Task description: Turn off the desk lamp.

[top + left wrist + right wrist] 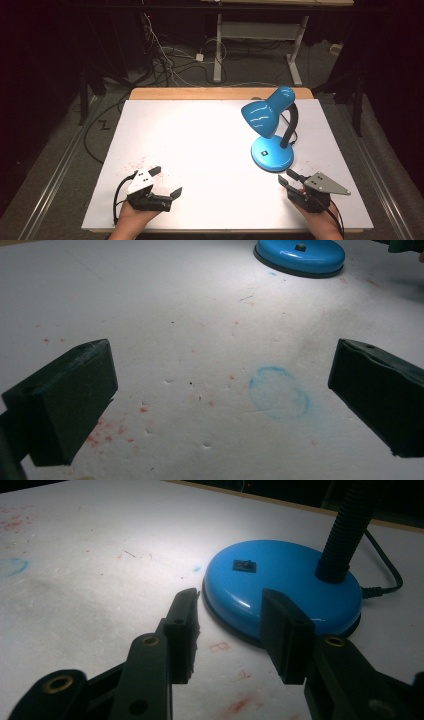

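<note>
High view: both grippers, left (166, 182) and right (289, 180), have jaws apart and hold nothing; the blue lamp (270, 131) looks untouched.

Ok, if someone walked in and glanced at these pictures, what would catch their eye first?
The bright blue desk lamp at the right far part of the white table, its shade lit and casting a glow on the board. Next, the two hand-held grippers at the near edge: the left gripper open wide, the right gripper open just short of the lamp's round base. Red specks and a faint blue ring stain the board.
</note>
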{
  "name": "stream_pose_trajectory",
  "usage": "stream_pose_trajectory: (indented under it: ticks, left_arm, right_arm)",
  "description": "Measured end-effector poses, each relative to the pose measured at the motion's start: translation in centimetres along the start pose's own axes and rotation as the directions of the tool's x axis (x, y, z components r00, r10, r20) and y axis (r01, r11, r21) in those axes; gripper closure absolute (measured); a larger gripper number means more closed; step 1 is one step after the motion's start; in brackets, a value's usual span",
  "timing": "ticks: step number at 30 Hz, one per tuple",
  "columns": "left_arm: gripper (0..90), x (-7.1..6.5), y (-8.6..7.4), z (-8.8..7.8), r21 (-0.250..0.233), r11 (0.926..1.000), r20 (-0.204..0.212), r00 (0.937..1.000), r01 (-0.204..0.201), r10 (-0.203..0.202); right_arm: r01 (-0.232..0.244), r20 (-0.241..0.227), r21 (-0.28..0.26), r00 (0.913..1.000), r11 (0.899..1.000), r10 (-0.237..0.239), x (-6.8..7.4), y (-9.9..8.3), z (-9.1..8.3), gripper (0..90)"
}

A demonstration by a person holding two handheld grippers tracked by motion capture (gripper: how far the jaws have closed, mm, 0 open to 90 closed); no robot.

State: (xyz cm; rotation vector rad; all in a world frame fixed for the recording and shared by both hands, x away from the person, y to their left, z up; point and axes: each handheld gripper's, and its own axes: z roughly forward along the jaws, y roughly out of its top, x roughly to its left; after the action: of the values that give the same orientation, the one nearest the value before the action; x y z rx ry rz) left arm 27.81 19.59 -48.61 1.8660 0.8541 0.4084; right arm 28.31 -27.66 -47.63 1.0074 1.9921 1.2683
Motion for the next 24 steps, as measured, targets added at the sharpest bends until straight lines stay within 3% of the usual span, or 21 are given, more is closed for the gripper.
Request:
stream_pose_trajectory:
  ticks: [15,24]
  left_arm:
    - [0.0,-0.01,-0.01,0.02,0.000,1.0000,0.000,1.0000,-0.001,0.001]
    - [0.0,-0.02,-0.05,0.15,0.011,0.9998,-0.005,0.9999,-0.014,0.014]
  right_arm:
    - [-0.006,-0.010,0.019,0.9999,1.000,0.006,-0.15,0.12,-0.08,90.0]
    - [0.011,-0.022,0.019,0.9997,1.000,-0.011,-0.08,0.33,-0.07,90.0]
